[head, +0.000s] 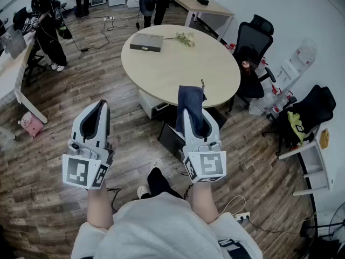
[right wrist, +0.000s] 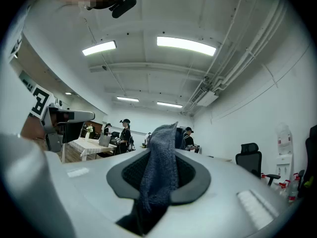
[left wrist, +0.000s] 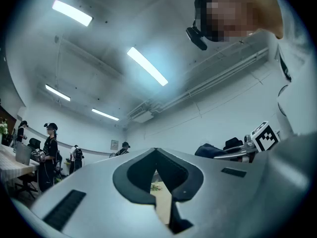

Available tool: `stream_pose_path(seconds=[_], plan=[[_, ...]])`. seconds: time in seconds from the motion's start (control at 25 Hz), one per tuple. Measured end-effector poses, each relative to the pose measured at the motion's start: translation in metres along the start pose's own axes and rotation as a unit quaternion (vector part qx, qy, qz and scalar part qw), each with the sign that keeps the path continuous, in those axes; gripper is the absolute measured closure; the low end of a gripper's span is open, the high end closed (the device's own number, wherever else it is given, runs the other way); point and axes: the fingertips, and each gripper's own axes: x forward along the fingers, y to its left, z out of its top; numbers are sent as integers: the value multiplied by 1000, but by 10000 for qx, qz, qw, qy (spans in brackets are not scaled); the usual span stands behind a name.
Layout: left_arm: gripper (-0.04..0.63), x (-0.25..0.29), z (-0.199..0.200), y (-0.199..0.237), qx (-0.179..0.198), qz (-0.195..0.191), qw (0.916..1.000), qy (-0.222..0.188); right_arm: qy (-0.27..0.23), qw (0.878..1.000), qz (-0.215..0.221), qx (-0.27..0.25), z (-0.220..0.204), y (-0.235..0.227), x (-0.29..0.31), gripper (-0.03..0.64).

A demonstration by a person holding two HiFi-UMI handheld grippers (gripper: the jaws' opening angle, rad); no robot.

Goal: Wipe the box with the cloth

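Head view: we see the right gripper (head: 192, 111) pinching the dark blue cloth (head: 191, 97), which stands up from the tips toward 12 o'clock. The left gripper (head: 100, 104) is beside it at 9 o'clock, carrying nothing. Both hang short of the round surface (head: 183, 72). The box (head: 146, 42), grey and flat, lies on the far side of the surface at about 11 o'clock from the right gripper, well apart from both. The flowers (head: 186, 38) lie just beside the box at its 3 o'clock.

Left gripper view: the left gripper (left wrist: 156, 155) has its pads pressed together at the tips with nothing between. A thin sliver of the surface shows lower down, so we call it closed, though the contact itself is dim.

Right gripper view: the right gripper (right wrist: 157, 182) is clamped on the cloth (right wrist: 163, 148), a narrow fold running up through the pads.

Risks, as we judge them:
- The box looks light, so it may slide under the wipe unless the left gripper steadies it.
- The pinch on the cloth is narrow, so drag could pull it out.
- A stroke toward 3 o'clock could sweep the flowers away.
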Motion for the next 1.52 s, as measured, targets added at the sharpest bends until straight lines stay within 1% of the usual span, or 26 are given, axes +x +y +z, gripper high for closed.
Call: stream_pose_path(seconds=[0.12,0.56,0.84,0.96,1.12,1.36,1.52], plan=[[588,-2,-1,7,-19,8,10000,-2,14,10000,-3,-24,-1,6,4,529],[588,7,-8,15,-55,60,10000,15,12,10000,-27,4,-7,2,18,529],[588,26,-21,30,-132,84,9999,52,51,9999,54,98,-17,-3,42,529],[588,43,-29,37,-124,79,9998,98,80,9999,91,118,-23,-8,60,529],[588,78,-39,49,-121,49,9998,127,93,9998,144,105,-28,-24,93,529],[588,131,-50,67,-26,77,9999,94,-9,9998,174,140,-33,-52,147,529],[588,162,-58,77,17,110,9999,105,-55,9995,288,95,-35,-67,181,529]])
